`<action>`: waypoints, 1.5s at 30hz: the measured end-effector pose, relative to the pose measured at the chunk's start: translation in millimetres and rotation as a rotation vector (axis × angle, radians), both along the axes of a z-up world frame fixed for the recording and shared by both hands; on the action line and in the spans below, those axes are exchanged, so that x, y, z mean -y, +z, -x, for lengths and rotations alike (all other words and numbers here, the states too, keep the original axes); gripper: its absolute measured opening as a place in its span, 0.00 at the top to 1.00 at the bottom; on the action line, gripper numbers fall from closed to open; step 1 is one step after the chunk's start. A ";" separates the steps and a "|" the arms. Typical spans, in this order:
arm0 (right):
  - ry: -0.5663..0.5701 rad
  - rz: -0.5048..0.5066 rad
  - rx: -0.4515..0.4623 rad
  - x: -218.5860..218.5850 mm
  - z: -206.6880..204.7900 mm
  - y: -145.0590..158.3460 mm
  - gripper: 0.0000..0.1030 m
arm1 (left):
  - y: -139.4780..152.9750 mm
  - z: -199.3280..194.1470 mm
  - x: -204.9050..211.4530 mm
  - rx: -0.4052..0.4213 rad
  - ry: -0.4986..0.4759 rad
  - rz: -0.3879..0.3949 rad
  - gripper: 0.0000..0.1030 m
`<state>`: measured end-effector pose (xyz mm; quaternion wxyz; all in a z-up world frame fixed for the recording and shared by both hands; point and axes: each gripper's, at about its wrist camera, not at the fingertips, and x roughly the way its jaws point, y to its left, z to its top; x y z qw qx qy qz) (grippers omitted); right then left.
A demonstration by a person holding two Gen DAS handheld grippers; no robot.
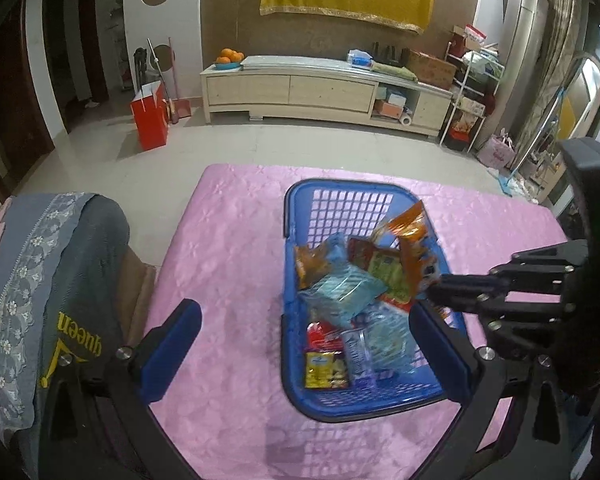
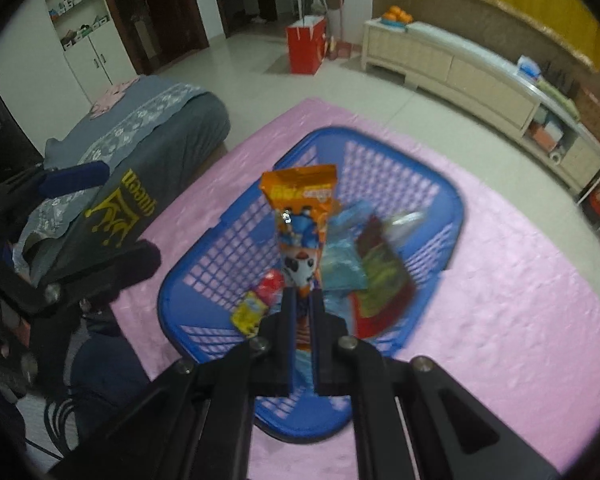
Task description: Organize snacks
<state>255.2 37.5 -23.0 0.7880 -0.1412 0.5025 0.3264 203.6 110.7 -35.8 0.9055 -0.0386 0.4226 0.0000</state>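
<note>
orange snack packet [image 2: 300, 216] | upright, lifted | over blue basket [image 2: 452, 200]

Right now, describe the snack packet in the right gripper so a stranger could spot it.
On the pink tablecloth stands a blue basket of snacks. Above it, the right gripper pinches an orange packet upright, the only one lifted, showing a cartoon cow.

Light: dim indoor, cool cast, soft and even | Shadows: faint beneath the blue basket [image 1: 296, 216] on the pink cloth [image 1: 228, 248] | Blur: right wrist view smeared, snack packets [image 2: 364, 272] streaked; left wrist view sharper | Distortion: fisheye bending at edges, black vignette in corners
</note>
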 end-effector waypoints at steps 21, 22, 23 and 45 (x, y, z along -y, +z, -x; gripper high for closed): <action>-0.094 0.002 -0.214 -44.2 -4.4 -62.0 0.31 | -38.9 23.2 -31.2 -0.040 0.065 -0.042 0.00; -0.085 -0.002 -0.184 -40.1 -1.8 -56.5 0.21 | -37.7 23.9 -29.6 -0.036 0.060 -0.045 0.00; -0.076 0.002 -0.157 -36.6 -0.2 -53.1 0.21 | -37.4 24.1 -28.6 -0.034 0.057 -0.047 0.00; -0.252 -0.035 0.106 61.6 22.7 -8.1 0.02 | -33.1 44.4 15.8 0.062 0.046 -0.017 0.00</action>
